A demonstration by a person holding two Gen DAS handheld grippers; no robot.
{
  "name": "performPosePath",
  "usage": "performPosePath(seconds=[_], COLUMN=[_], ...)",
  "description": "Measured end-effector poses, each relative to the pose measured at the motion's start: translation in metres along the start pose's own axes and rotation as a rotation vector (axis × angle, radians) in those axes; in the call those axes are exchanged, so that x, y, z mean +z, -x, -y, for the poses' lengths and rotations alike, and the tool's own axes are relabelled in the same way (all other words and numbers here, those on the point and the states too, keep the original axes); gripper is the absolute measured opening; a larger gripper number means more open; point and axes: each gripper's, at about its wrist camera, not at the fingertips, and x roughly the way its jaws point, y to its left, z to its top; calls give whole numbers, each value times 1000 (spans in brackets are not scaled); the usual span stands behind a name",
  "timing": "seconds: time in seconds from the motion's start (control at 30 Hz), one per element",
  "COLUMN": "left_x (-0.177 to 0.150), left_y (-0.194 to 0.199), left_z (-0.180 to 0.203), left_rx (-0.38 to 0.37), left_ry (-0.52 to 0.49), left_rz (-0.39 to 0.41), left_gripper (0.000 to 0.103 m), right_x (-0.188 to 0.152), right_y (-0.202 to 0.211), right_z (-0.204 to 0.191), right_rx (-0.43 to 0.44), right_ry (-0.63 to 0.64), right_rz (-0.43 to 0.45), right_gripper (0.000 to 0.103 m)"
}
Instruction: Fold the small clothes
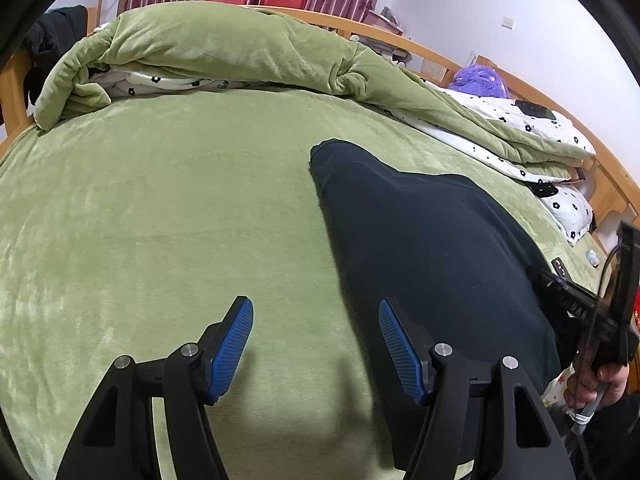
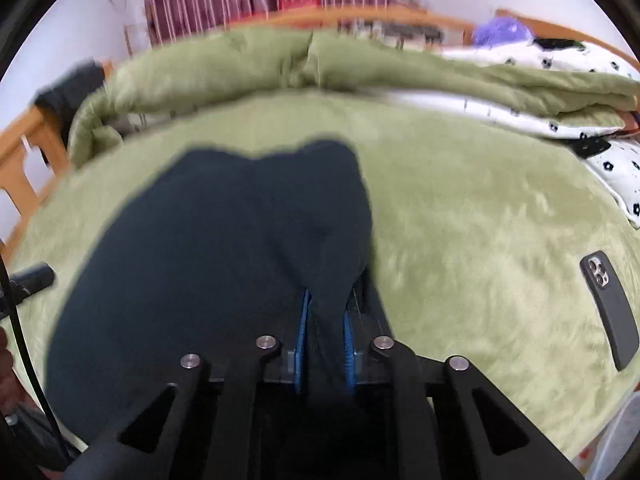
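Bed cover (image 1: pixel 160 208): the green plush cover lies under both of your grippers and fills nearly all the space ahead of the jaws in both views.
Rolled quilt (image 1: pixel 224 48): well beyond your fingertips, bunched along the far side of the bed, clear of the work.
Dark garment (image 2: pixel 208 256): your task piece lies spread on the cover, ahead of the right jaws and off to the right of the left jaws. Its far edge shows two rounded lobes and a ridge of cloth runs back to your right pads.
Right gripper (image 2: pixel 326 320): clenched on a pinch of the garment's near edge, cloth gathered between the blue pads.
Left gripper (image 1: pixel 316 344): released, jaws standing apart over bare cover, nothing between them; the garment's edge lies just beside the right-hand finger (image 1: pixel 400 352).
Phone (image 2: pixel 610 308): lying on the cover well off to the right of your right jaws, away from the garment.
Progress: I judge you are early. The garment looks largely spread, with no tidy fold visible; one side is gripped.
Left to do: likely take the other side with the left jaws, then make the folds.
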Motion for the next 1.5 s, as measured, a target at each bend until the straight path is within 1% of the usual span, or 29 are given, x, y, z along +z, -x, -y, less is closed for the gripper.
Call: performPosePath(seconds=[0.03, 0.07, 0.1, 0.13, 0.23, 0.27, 0.4, 0.47, 0.5, 0.57, 0.6, 0.67, 0.77, 0.83, 0.93, 1.0, 1.07, 1.1, 1.23, 1.27, 1.37, 1.5], left_x=[0, -1, -1, -1, -3, -3, -4, -4, -4, -3, -3, -3, -2, -2, -6, -9, -12, -14, -20, -22, -25, -27], left_y=[-1, -2, -3, -4, -4, -3, 3, 6, 8, 14, 17, 27, 45, 61, 82, 94, 107, 115, 142, 149, 164, 182], left_z=[0, 1, 2, 4, 9, 12, 17, 18, 19, 21, 23, 28, 34, 39, 44, 46, 49, 50, 57, 60, 67, 71], left_rx=[-8, -17, -20, -22, -26, -24, -14, -11, -8, -3, 6, 14, 23, 30, 55, 69, 72, 79, 91, 89, 99, 81], left_ry=[2, 3, 1, -1, -18, -27, -47, -46, -44, -46, -51, -65, -73, -79, -82, -86, -90, -95, -108, -113, -130, -109], left_rz=[-2, -6, -11, -15, -18, -15, 0, 2, 3, 11, 16, 30, 60, 87, 112, 112, 115, 120, 134, 140, 153, 154], left_gripper=[63, 64, 64, 64, 64, 64, 64, 64, 64, 64, 64, 65, 69, 75, 79, 80, 80, 81, 82, 82, 82, 83], right_x=[1, 0, -2, -5, -6, -5, 0, 2, 3, 3, 3, 5, 4, 2, -1, -5, -10, -11, -17, -18, -20, -21], right_y=[0, -8, -13, -21, -19, -16, 5, 18, 24, 38, 44, 55, 76, 89, 104, 116, 134, 142, 172, 182, 203, 224], right_z=[6, 15, 16, 14, -4, -6, -4, -2, -2, -1, -2, -2, -5, -9, -15, -21, -28, -30, -37, -40, -45, -50], right_rx=[8, 7, -4, -32, -106, -116, -114, -118, -117, -106, -100, -94, -102, -92, -100, -125, -132, -129, -140, -141, -139, -140], right_ry=[-31, -72, -81, -68, 17, 20, -18, -34, -43, -64, -74, -85, -91, -90, -85, -68, -47, -41, -24, -17, -8, -10], right_rz=[-6, -47, -69, -95, -85, -83, -69, -57, -50, -43, -43, -38, -29, -34, -44, -45, -20, -7, 36, 50, 67, 82], right_gripper=[13, 13, 14, 14, 17, 21, 27, 36, 38, 48, 49, 49, 49, 49, 50, 56, 67, 70, 86, 88, 89, 89])
